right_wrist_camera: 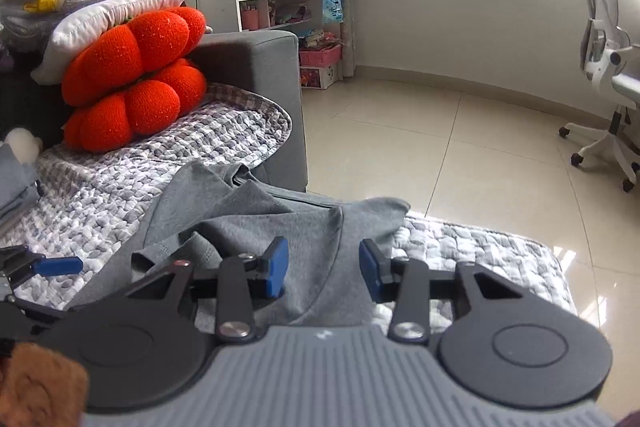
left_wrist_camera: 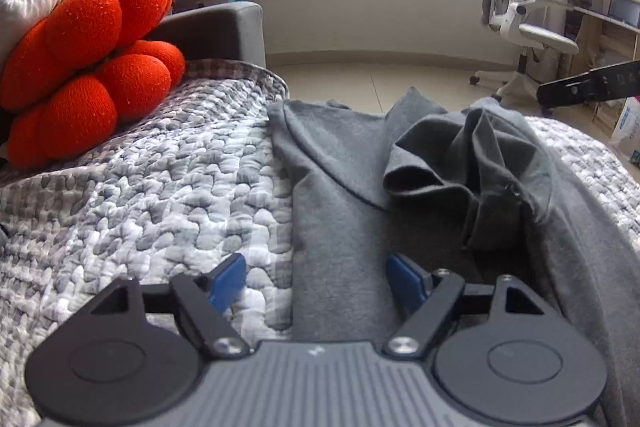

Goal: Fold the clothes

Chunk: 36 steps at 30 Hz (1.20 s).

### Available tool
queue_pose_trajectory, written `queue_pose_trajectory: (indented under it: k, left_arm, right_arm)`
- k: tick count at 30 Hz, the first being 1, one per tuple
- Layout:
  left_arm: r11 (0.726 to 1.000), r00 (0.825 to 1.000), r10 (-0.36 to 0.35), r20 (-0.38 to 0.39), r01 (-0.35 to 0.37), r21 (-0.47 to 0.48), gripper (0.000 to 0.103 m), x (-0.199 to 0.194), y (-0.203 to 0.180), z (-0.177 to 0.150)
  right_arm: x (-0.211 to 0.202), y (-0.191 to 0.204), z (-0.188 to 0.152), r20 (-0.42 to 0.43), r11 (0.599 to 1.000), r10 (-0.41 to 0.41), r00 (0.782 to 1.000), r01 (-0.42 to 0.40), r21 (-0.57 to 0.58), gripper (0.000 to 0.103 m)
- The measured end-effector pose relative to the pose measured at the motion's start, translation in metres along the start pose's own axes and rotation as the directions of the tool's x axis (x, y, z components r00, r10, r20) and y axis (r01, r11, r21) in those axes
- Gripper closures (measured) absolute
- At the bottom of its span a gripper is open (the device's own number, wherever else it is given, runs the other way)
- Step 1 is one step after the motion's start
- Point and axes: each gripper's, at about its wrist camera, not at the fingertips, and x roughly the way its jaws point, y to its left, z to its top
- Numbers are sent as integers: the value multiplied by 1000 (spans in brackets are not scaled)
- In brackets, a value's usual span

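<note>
Quilted grey-and-white cover (left_wrist_camera: 168,187) on the sofa is the work surface, red knitted cushion (left_wrist_camera: 88,67) at upper left of both views, tiled floor (right_wrist_camera: 460,155) and a white office chair (left_wrist_camera: 520,27) behind. Grey shirt (left_wrist_camera: 340,227) lies on the quilt, centre of frame in the left wrist view and lower centre in the right wrist view. My left claw (left_wrist_camera: 316,283) is spread wide, nothing between the blue pads, hanging over the shirt's left edge where it meets the quilt. My right claw (right_wrist_camera: 323,267) is partly spread, also empty, above the shirt's flatter panel; whether the pads brush the cloth I can't tell. Shirt state: not flat. One sleeve or corner is bunched into a crumpled heap (left_wrist_camera: 460,163) right of centre in the left view, with deep folds and a rolled hem; a curved seam runs diagonally across the body. Far edge droops toward the sofa's front. My read: step in hand is regrasping to spread it out before any fold. To do it well: pinch single layers at an edge or hem, not the heap; take two points well apart; pull taut and lay flat; sort the crumpled part first, otherwise the fold traps wrinkles.
</note>
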Motion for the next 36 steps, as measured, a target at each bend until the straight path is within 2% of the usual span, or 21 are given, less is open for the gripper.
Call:
queue_pose_trajectory:
  k: [5, 9, 12, 14, 15, 17, 18, 22, 25, 27, 29, 32, 33, 35, 36]
  left_arm:
    - [1000, 1000, 8, 6, -8, -15, 18, -1, 0, -3]
    - [999, 1000, -3, 8, 3, -39, 18, 0, 3, -4]
    - [998, 1000, -20, 7, 20, -60, 18, 1, 7, -5]
    - [998, 1000, -24, 8, 24, -61, 18, 1, 7, -5]
    - [998, 1000, -25, 8, 25, -61, 18, 1, 7, -5]
    - [997, 1000, -30, 10, 30, -64, 18, 1, 7, -6]
    - [997, 999, -33, 10, 33, -66, 18, 1, 8, -6]
    - [997, 999, -39, 13, 39, -69, 18, 1, 9, -6]
    - [997, 999, -42, 14, 43, -72, 18, 1, 9, -6]
    - [996, 999, -44, 16, 45, -75, 18, 1, 9, -6]
    - [996, 999, -45, 16, 46, -76, 18, 1, 9, -6]
    - [996, 999, -48, 17, 49, -77, 18, 1, 9, -6]
    - [996, 999, -49, 17, 50, -78, 18, 1, 10, -7]
    - [996, 999, -51, 18, 52, -79, 18, 0, 10, -7]
    - [995, 998, -52, 18, 53, -79, 18, 0, 10, -7]
  right_arm:
    - [27, 3, 10, -39, 997, -6, 999, 3, -78, 58]
    - [50, 9, 16, -42, 990, -6, 999, 0, -141, 39]
    - [74, 9, 12, -105, 985, -18, 994, 0, -174, 39]
    - [88, 10, 6, -141, 980, -29, 990, 0, -198, 47]
    - [90, 10, 2, -138, 980, -28, 990, 0, -201, 58]
    - [86, 10, 2, -112, 984, -11, 994, -10, -178, 89]
    - [84, 10, 4, -96, 985, -28, 995, 11, -173, 98]
    - [78, 7, 12, -37, 986, -105, 994, 99, -134, 98]
    - [80, 3, 12, -19, 975, -196, 980, 193, -107, 99]
    - [82, 0, 10, -12, 965, -248, 969, 246, -86, 99]
    - [83, -2, 8, -16, 975, -215, 977, 213, -58, 99]
    - [81, -5, 12, -32, 991, -123, 992, 121, -54, 95]
    - [80, -6, 13, -38, 995, -91, 995, 89, -52, 88]
    - [76, -11, 21, -14, 994, -97, 995, 96, -42, 74]
    - [74, -15, 26, 2, 995, -96, 995, 96, -30, 61]
